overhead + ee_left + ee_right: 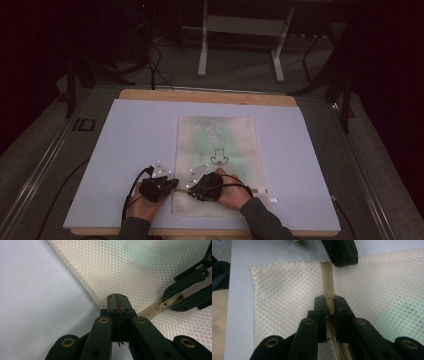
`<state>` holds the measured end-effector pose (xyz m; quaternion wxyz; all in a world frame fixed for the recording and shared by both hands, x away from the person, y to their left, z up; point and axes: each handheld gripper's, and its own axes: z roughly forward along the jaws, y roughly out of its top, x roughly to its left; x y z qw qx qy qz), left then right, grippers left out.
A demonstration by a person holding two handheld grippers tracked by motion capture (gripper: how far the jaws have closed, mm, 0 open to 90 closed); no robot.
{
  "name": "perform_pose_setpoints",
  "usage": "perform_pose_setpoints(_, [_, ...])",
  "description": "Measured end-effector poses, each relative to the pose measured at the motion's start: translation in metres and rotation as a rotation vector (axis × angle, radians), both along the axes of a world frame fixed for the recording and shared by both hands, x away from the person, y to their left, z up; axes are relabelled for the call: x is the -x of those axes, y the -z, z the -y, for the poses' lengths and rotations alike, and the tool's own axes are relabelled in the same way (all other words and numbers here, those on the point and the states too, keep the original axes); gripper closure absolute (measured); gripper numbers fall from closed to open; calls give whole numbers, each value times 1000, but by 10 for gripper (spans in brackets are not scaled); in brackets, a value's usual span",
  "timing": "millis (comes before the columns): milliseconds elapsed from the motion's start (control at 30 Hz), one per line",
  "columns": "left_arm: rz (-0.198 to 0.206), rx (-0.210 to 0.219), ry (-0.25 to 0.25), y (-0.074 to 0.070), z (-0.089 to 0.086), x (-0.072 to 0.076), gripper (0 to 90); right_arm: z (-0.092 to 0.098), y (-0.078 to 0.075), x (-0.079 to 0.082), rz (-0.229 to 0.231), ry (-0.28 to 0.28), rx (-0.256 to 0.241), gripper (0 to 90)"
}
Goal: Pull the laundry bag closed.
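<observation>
Zipping step: left claw (117,298) clamped on mesh bag (140,267) corner; right claw (329,303) gripping zipper pull (328,294); next needs a steady pull along the zipper.

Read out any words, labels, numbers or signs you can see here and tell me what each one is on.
"ID": dark marking on the grey surface left of the pale board.
Mesh bag: a small black outline drawing over a green print, no letters legible; too blurred in the high view.
Left gripper, right gripper and zipper: no text.
</observation>
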<state>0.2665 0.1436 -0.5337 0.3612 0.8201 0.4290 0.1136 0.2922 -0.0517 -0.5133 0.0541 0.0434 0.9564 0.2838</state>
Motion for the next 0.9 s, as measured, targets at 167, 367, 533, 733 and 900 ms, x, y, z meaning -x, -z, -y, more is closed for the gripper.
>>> perform_pose_setpoints(167, [-2, 0, -3, 0, 0, 0, 896, 6, -3, 0, -4, 4, -1, 823])
perform_pose_setpoints(367, [-2, 0, -3, 0, 0, 0, 896, 8, -2, 0, -7, 1, 4, 824])
perform_pose_setpoints(533, [-2, -3, -2, 0, 0, 0, 895, 13, -4, 0, -7, 0, 14, 824])
perform_pose_setpoints(733, [-4, -3, -5, 0, 0, 0, 895, 24, -7, -1, -13, 12, 11, 824])
perform_pose_setpoints(900, [-5, -2, -5, 0, 0, 0, 895, 28, -6, -1, -14, 13, 19, 823])
